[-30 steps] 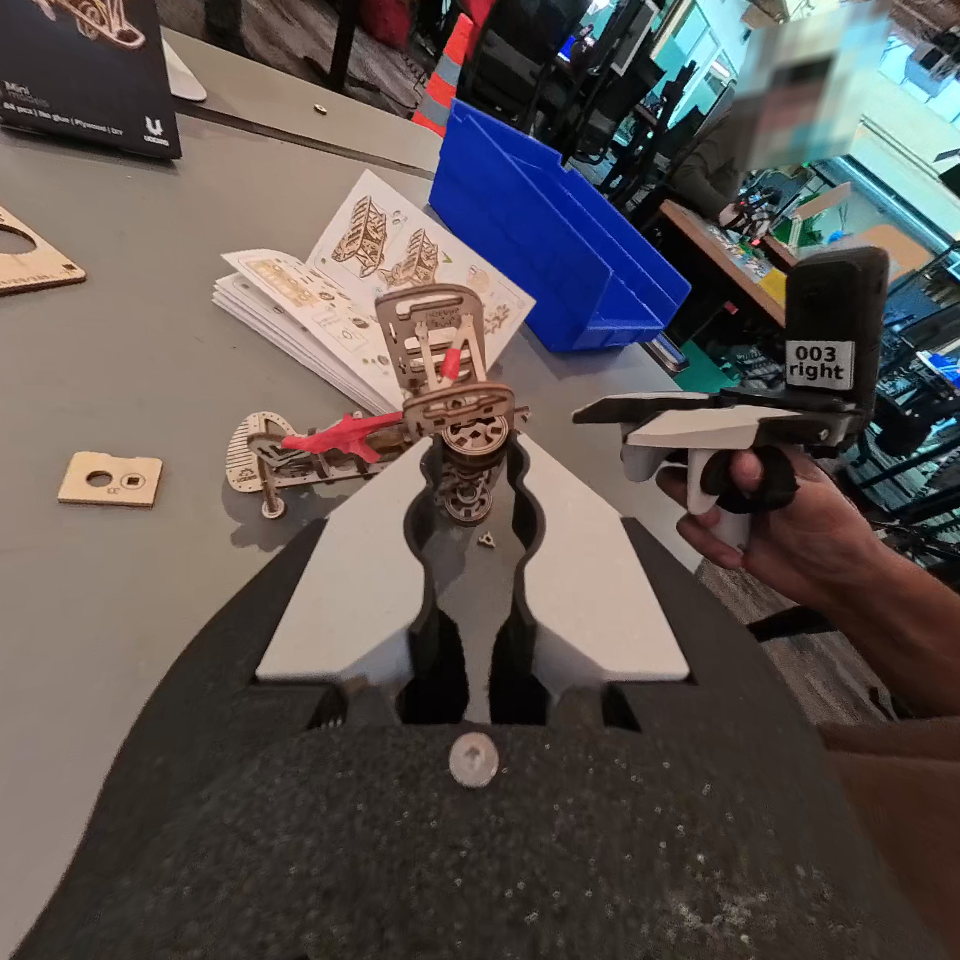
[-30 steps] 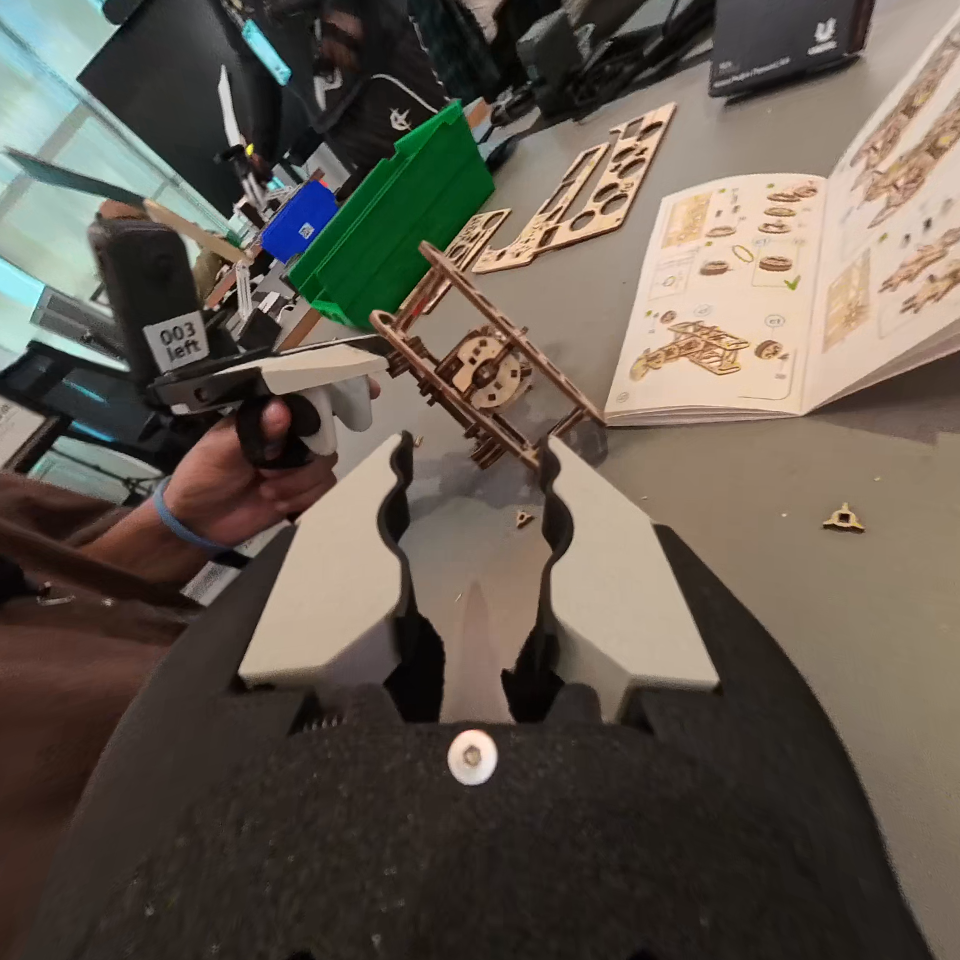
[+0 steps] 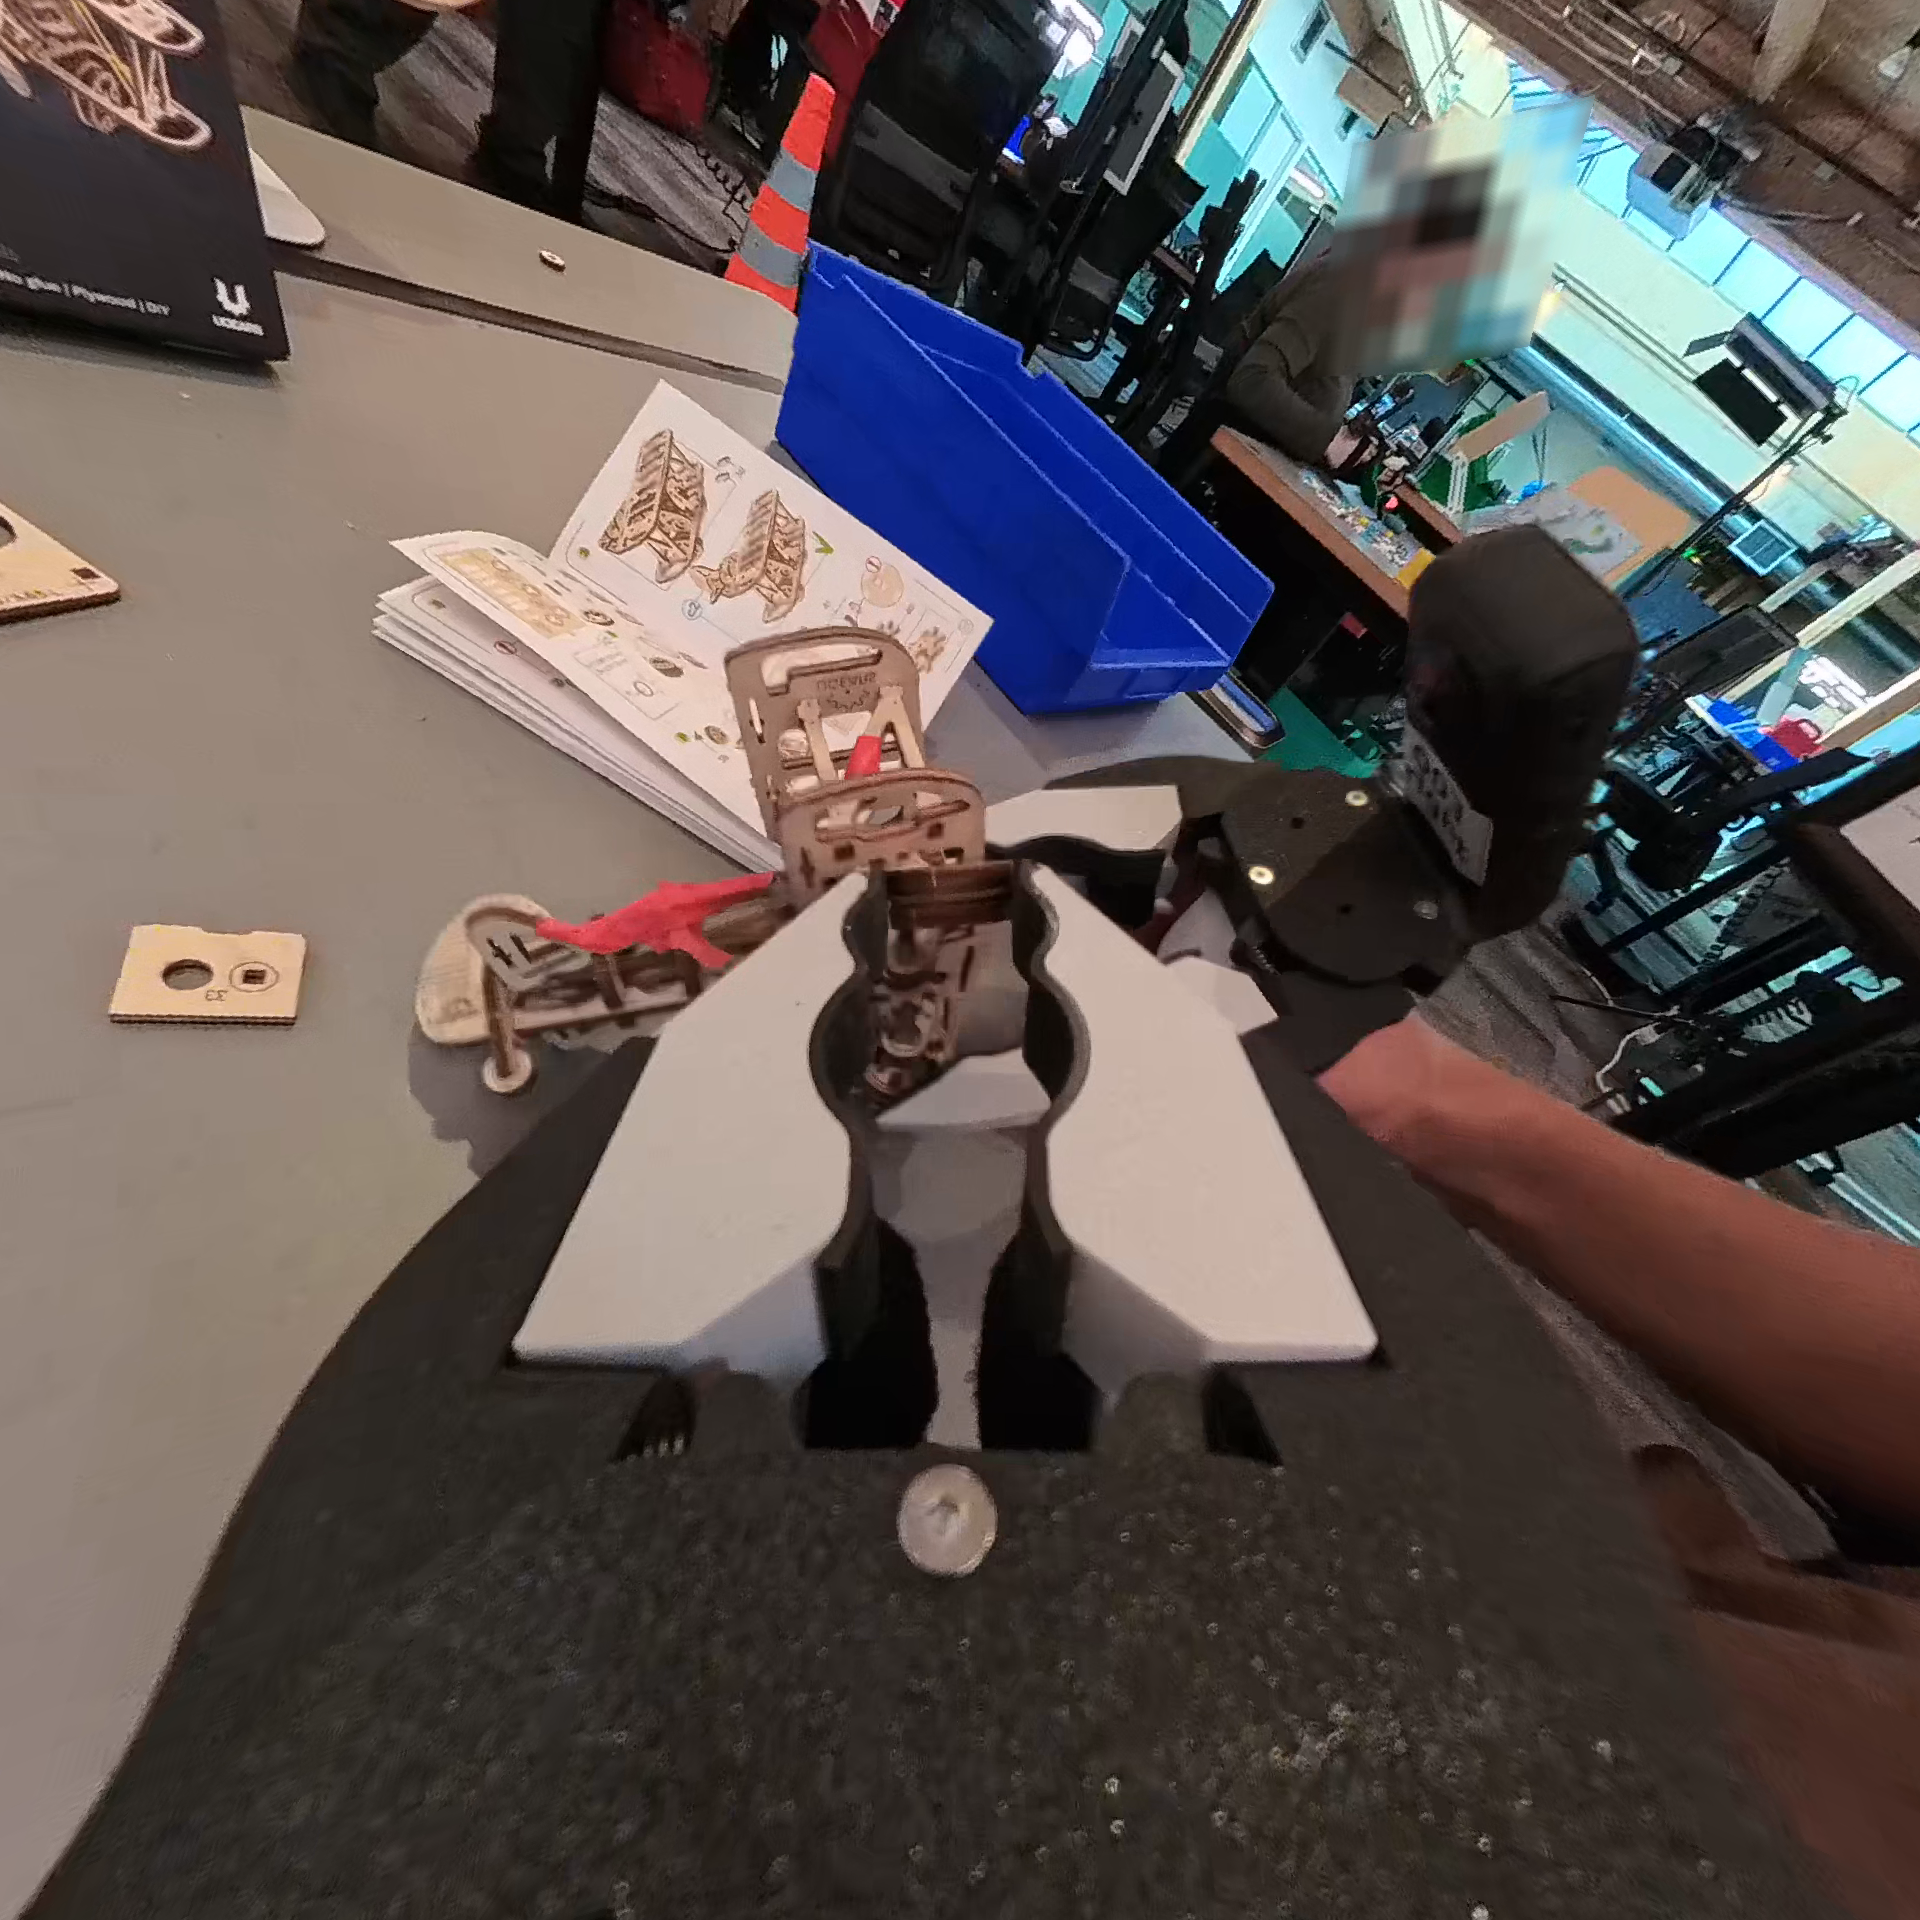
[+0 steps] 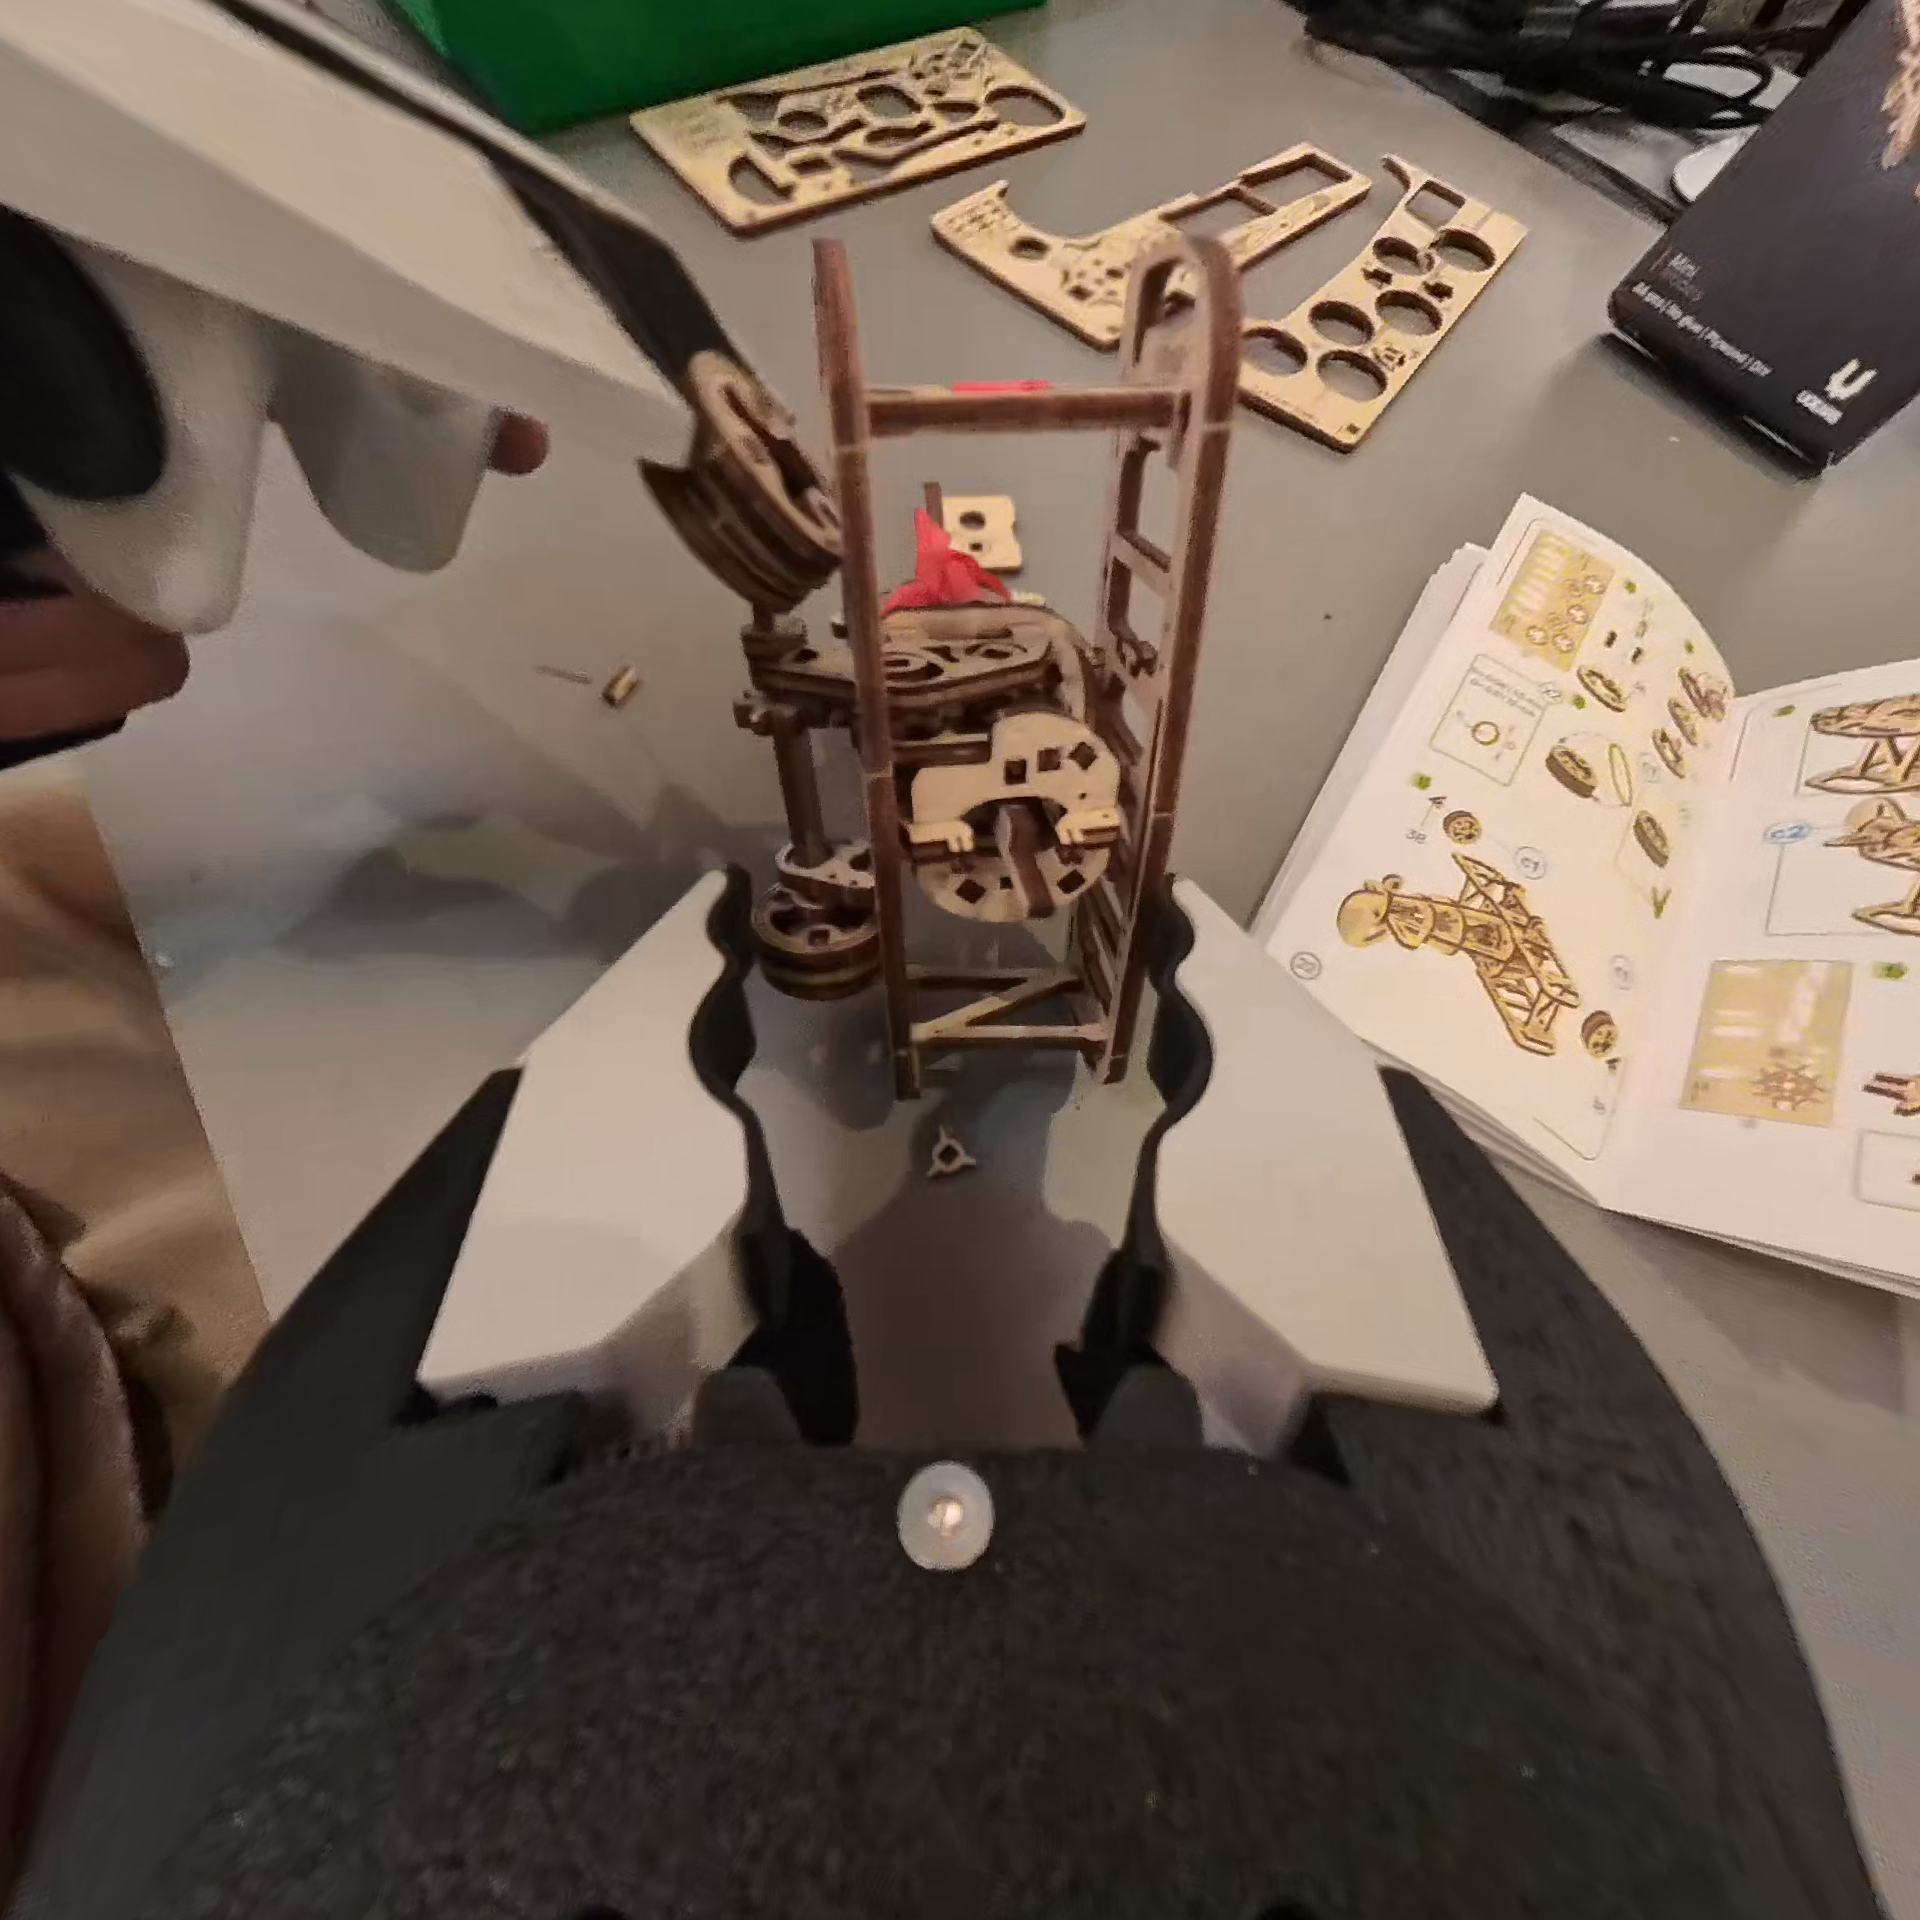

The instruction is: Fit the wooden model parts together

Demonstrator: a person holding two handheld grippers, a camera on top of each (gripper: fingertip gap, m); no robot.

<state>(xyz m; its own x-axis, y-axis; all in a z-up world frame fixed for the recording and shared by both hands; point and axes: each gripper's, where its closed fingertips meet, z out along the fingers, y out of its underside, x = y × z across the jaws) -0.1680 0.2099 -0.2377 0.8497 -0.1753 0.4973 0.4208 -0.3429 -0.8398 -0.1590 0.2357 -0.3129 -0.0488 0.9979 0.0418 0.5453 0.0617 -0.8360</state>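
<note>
My grey desk carries the blue bin, the open instruction booklet and the cut-out plywood sheets. The wooden model stands on its wingtips in front of me. My left tongs pinch its wheel, while my right tongs gape wide, flanking the wing frame without gripping. A small triangular piece lies between them.

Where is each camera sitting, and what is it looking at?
Left wrist view: sits on the left gripper, looking along its fingers at the wooden model; a forearm shows.
Right wrist view: sits on the right gripper, looking down at the model.
Both share the model and booklet.
</note>
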